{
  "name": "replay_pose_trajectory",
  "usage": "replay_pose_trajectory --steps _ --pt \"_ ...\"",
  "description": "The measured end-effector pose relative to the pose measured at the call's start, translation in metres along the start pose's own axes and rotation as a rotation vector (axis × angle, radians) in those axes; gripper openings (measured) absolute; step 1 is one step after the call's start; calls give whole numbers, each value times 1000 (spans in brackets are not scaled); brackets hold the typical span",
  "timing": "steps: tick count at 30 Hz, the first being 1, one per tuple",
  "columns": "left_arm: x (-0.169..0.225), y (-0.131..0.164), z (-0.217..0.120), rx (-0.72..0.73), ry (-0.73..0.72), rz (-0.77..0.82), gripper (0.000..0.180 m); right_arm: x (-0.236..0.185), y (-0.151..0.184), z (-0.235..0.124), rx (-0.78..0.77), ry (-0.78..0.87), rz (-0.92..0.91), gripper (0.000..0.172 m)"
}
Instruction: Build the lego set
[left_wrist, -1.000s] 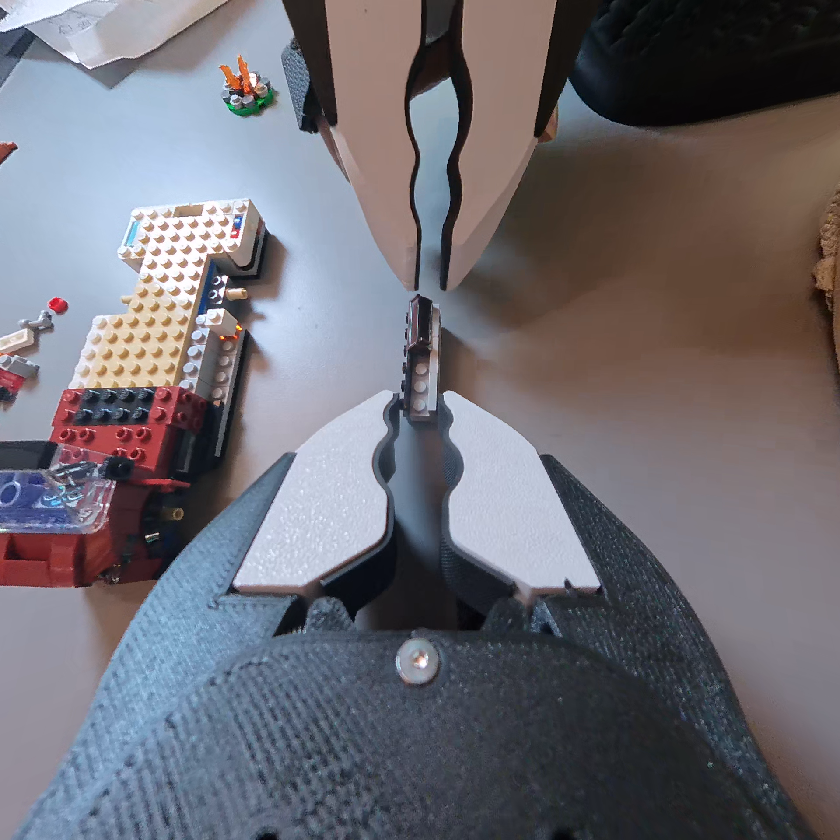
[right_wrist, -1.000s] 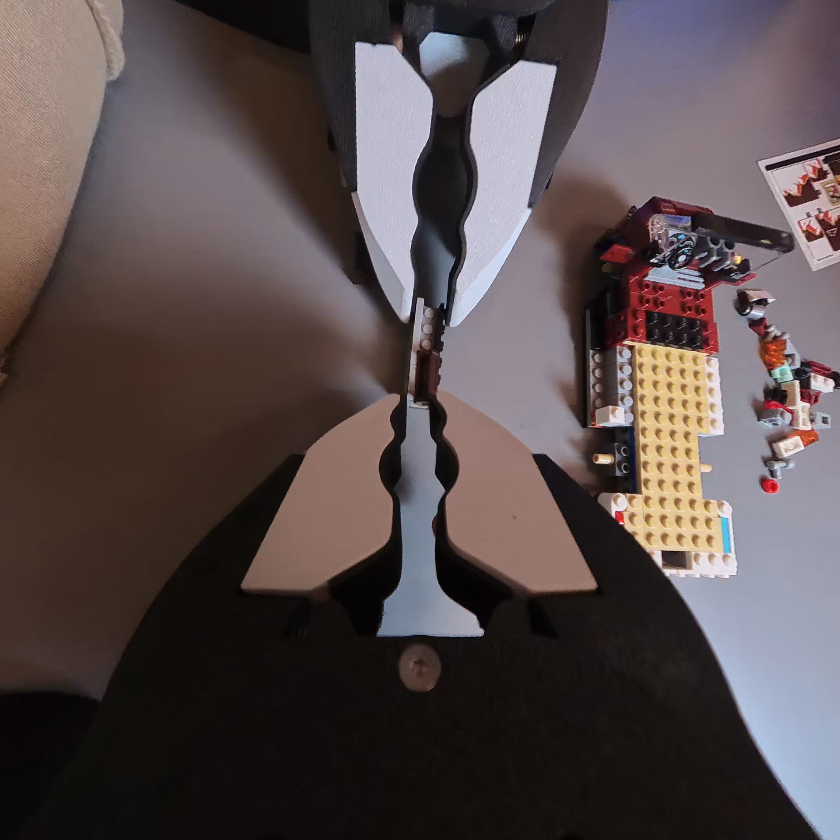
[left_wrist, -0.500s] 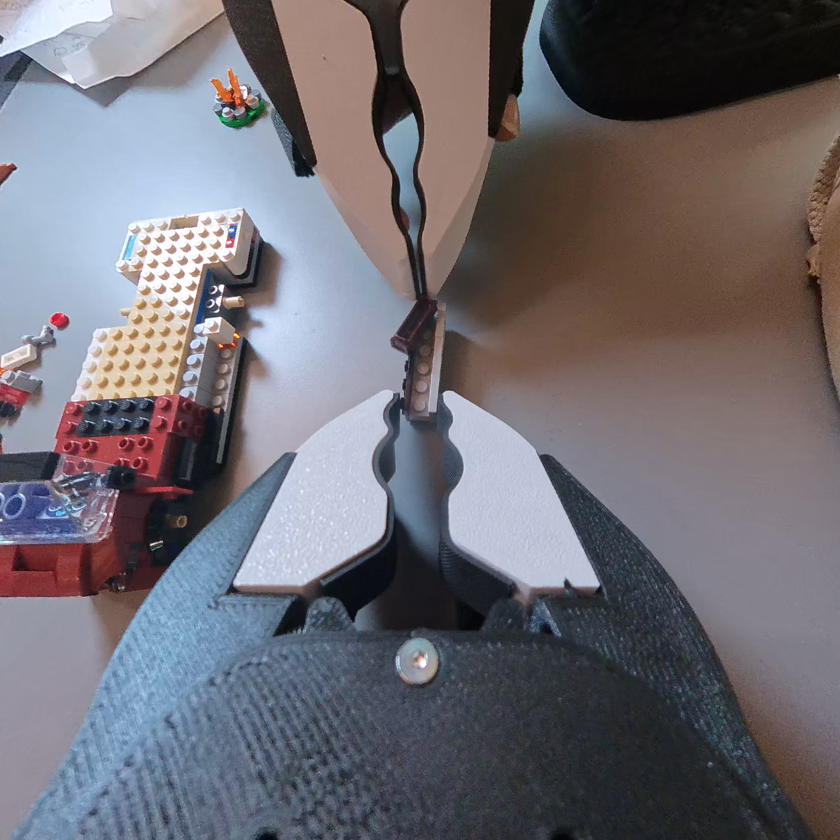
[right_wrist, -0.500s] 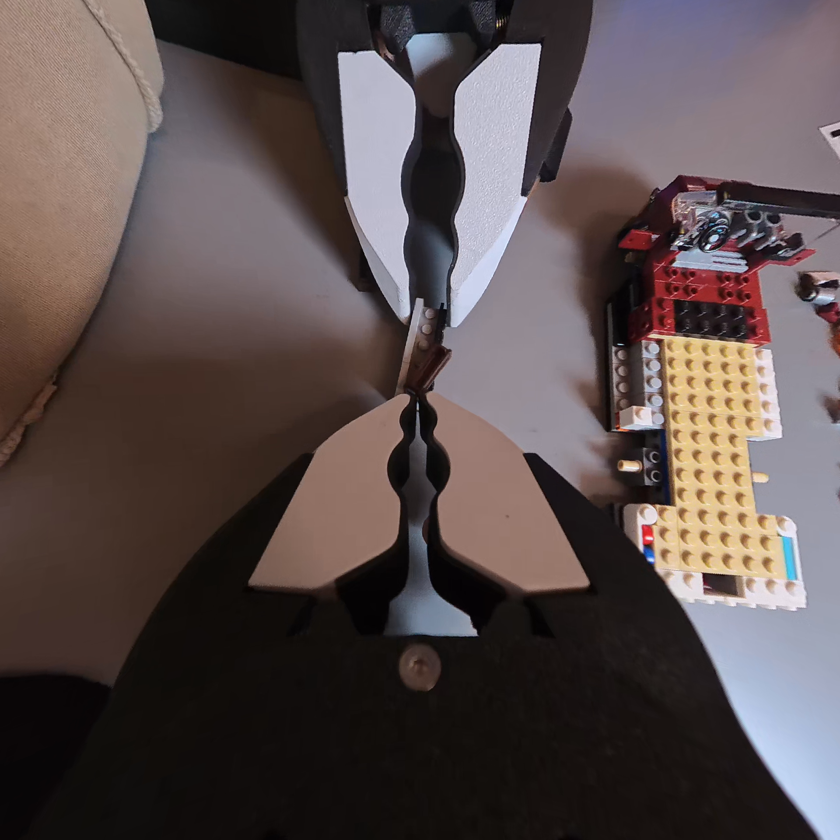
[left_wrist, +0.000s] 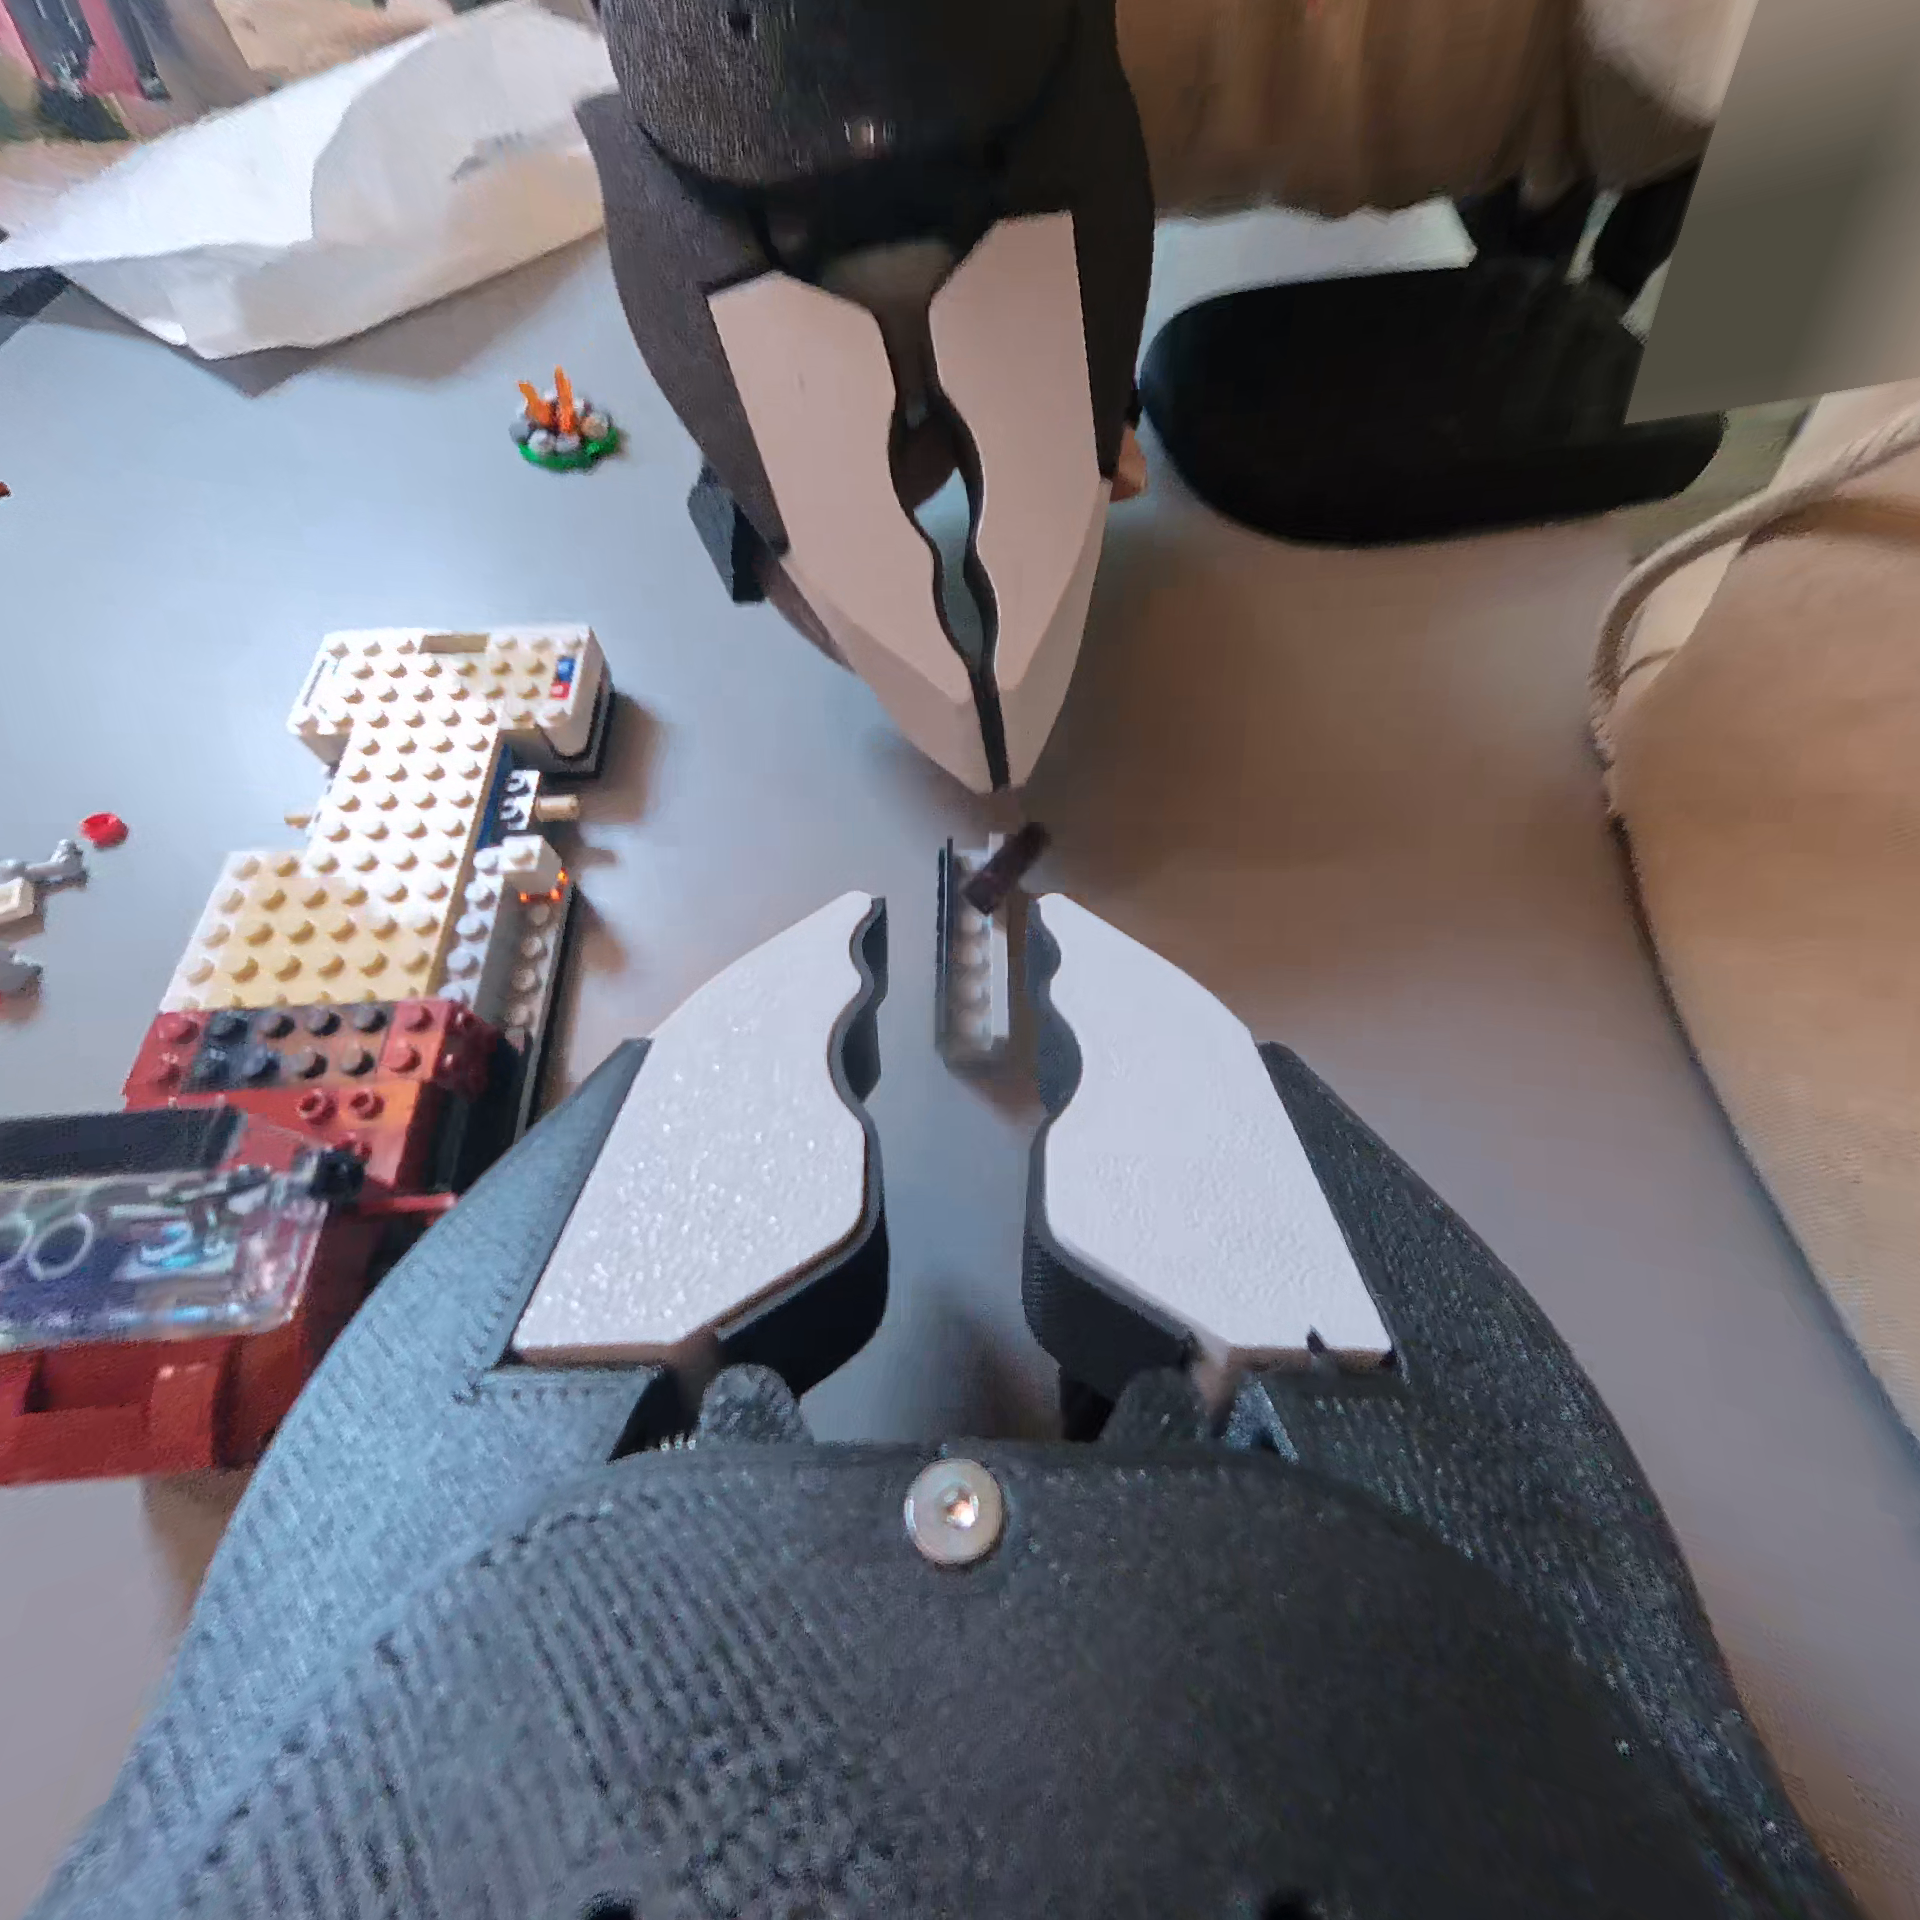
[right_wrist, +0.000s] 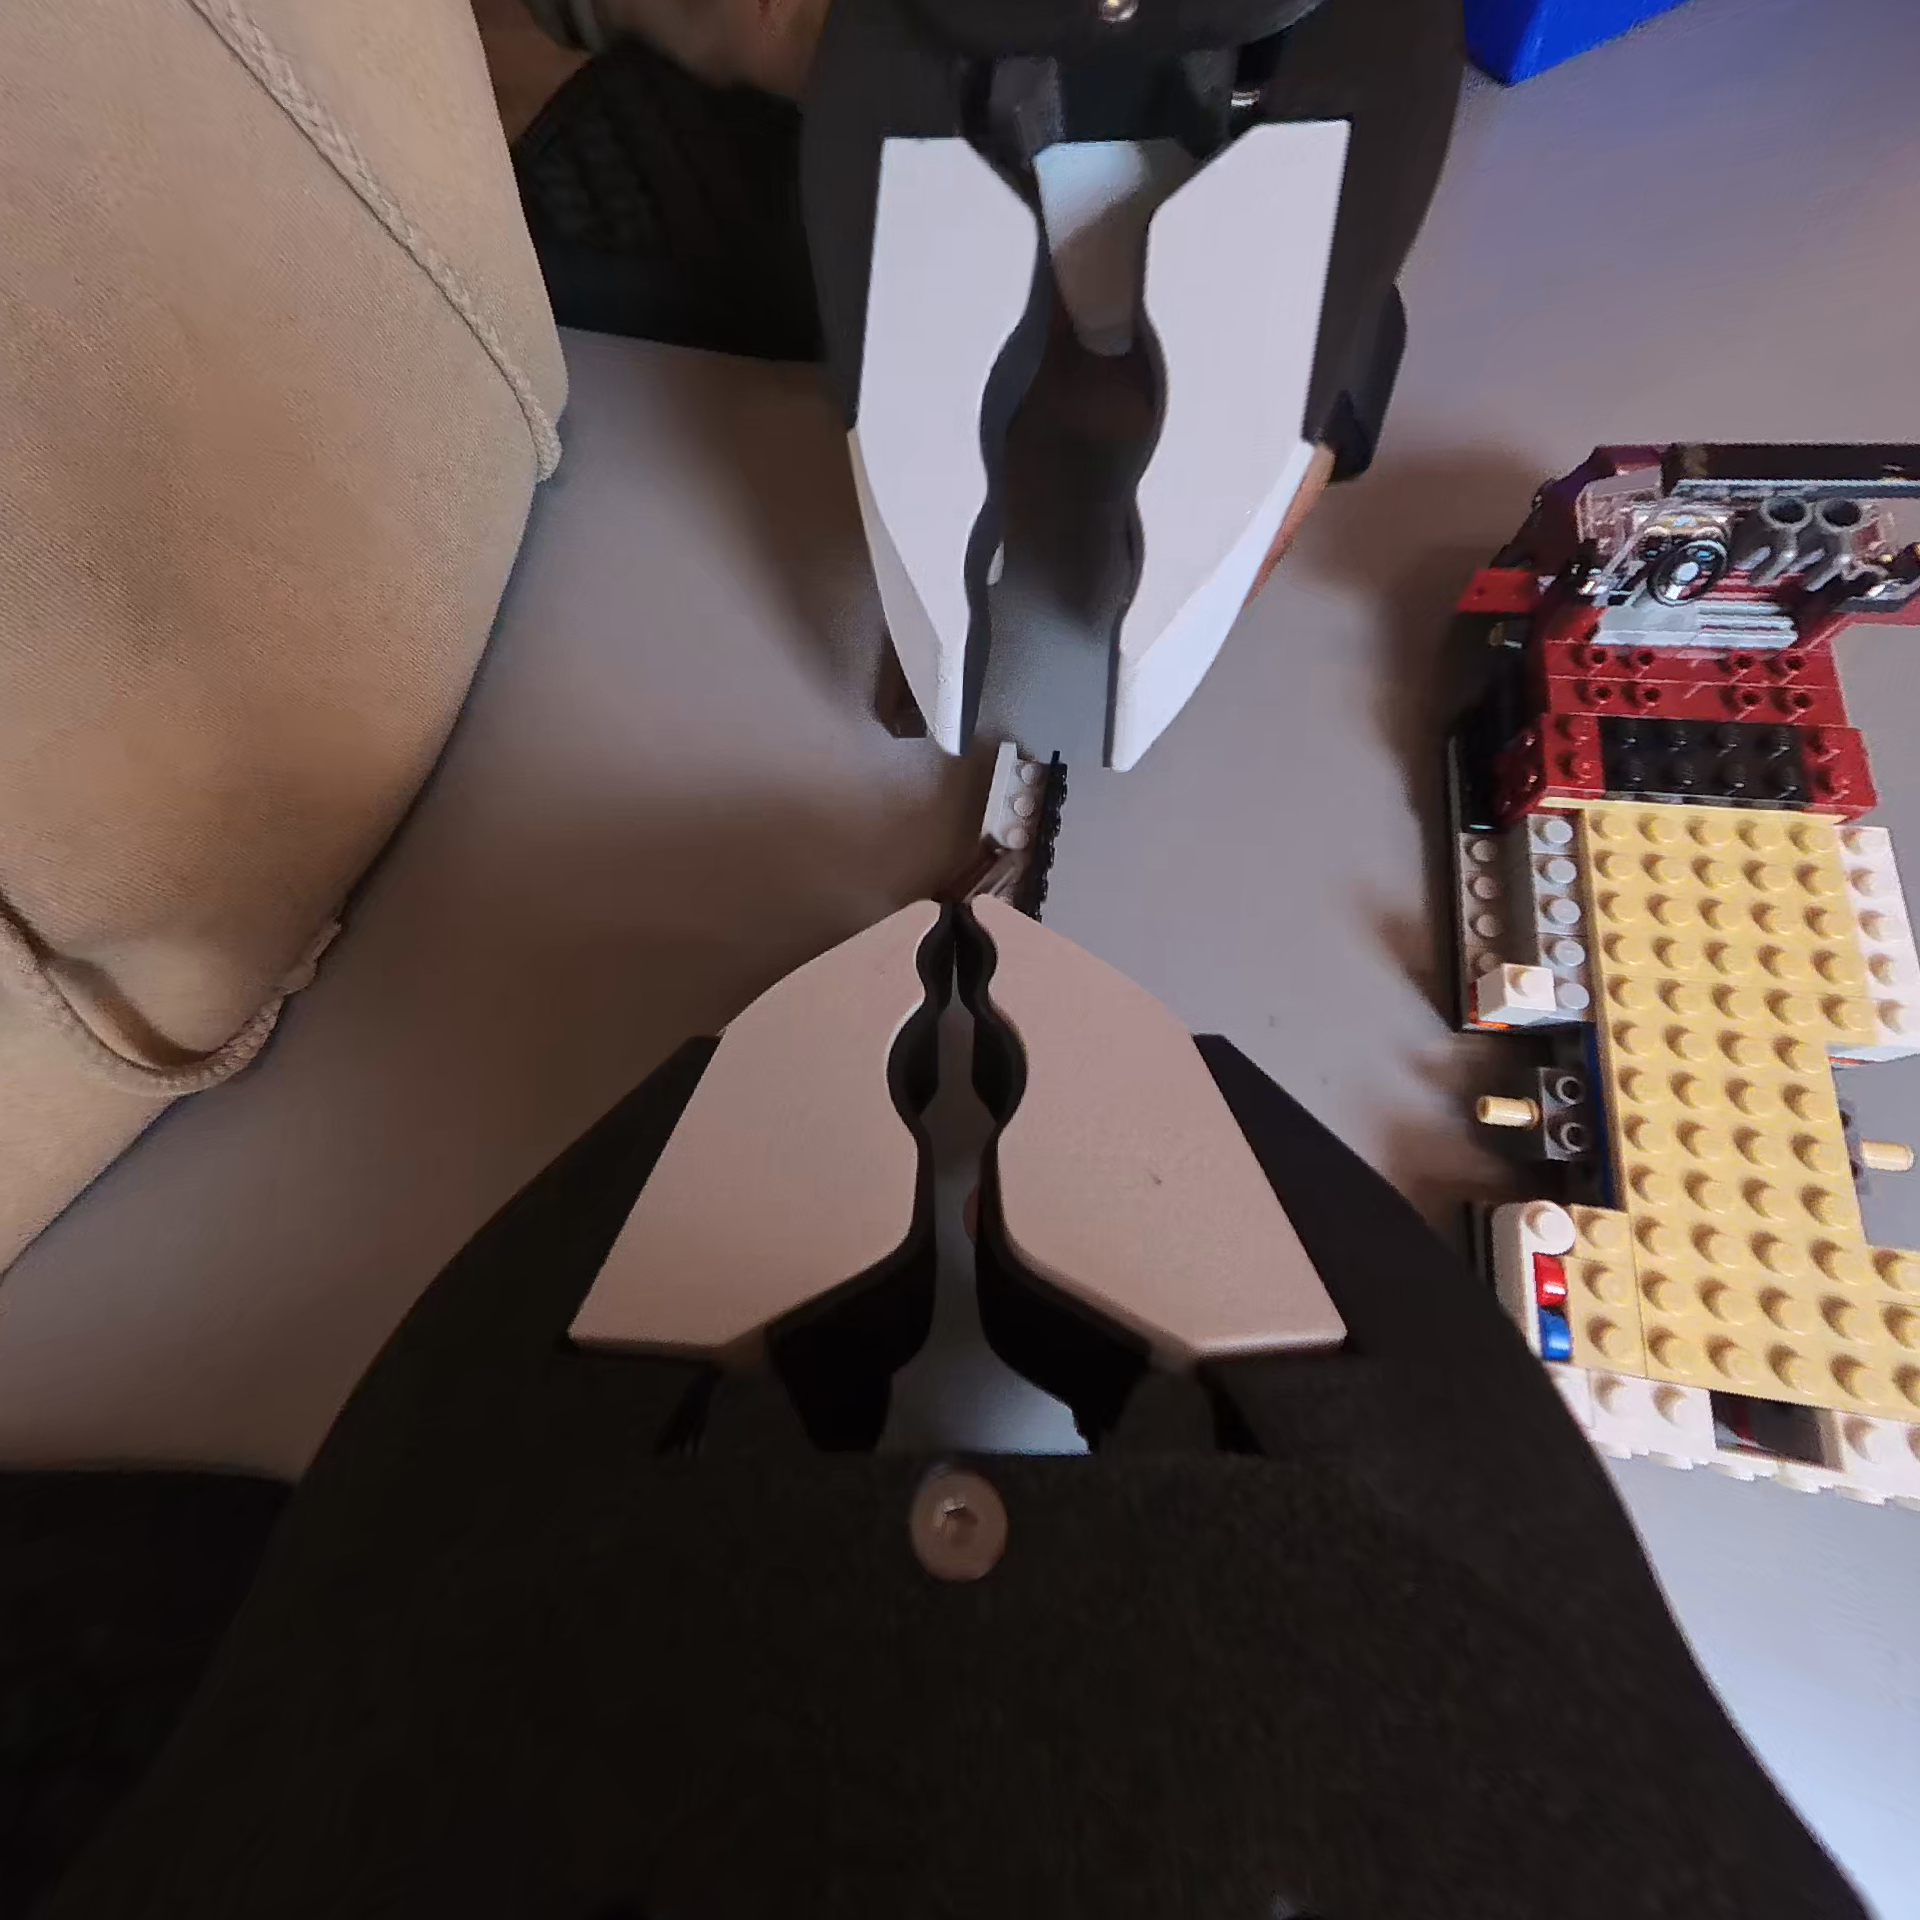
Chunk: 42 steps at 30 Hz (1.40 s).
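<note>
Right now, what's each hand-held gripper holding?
Left hand-held gripper: open, nothing held; white studded brick strip between its fingers. Right hand-held gripper: shut by dark brown piece; hold unclear.

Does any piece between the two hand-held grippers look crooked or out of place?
Yes. The small dark brown piece sits askew at the far end of the white studded strip, tilted across it instead of lying flat along its studs.

— What's your worktop (left_wrist: 1299, 1039) like?
— Plain grey. On your left sits a tan, white and red brick build (left_wrist: 343, 935); a small grey studded strip (left_wrist: 977, 987) lies mid-surface.
— Anything farther off?
— A tiny campfire piece (left_wrist: 564, 421), crumpled white paper (left_wrist: 312, 208) and a beige cushion (left_wrist: 1787, 883).
</note>
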<state>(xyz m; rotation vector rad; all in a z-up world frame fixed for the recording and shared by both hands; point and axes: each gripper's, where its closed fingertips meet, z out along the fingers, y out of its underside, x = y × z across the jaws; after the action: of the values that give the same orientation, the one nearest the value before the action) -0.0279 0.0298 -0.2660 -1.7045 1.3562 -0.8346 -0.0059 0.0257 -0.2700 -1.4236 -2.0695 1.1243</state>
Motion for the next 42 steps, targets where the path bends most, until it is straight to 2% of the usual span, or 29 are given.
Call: replay_pose_trajectory --steps 3,7,15,21,25,27,29,33,42 --pt "3 -7 3 21 95 -20 23 -1 -3 0 13 -7 -15 0" --pt "5 -1 9 -27 122 21 23 -2 6 0 -38 14 -17 0" --pt "10 3 1 -48 83 89 18 -36 14 16 -99 93 -55 14" --pt "25 5 2 -79 95 131 17 -30 18 26 -226 139 -85 17" --pt "32 8 1 -106 85 161 17 -28 21 30 -331 152 -116 8" --pt "30 10 2 -121 53 179 17 -29 21 29 -340 150 -111 8" --pt "23 6 0 -113 10 174 18 -25 16 22 -288 175 -85 8" --pt "6 2 -2 -95 -69 131 22 -1 4 -2 -202 312 -22 8" --pt "-1 13 9 -158 -73 72 28 13 16 3 -330 308 84 8"
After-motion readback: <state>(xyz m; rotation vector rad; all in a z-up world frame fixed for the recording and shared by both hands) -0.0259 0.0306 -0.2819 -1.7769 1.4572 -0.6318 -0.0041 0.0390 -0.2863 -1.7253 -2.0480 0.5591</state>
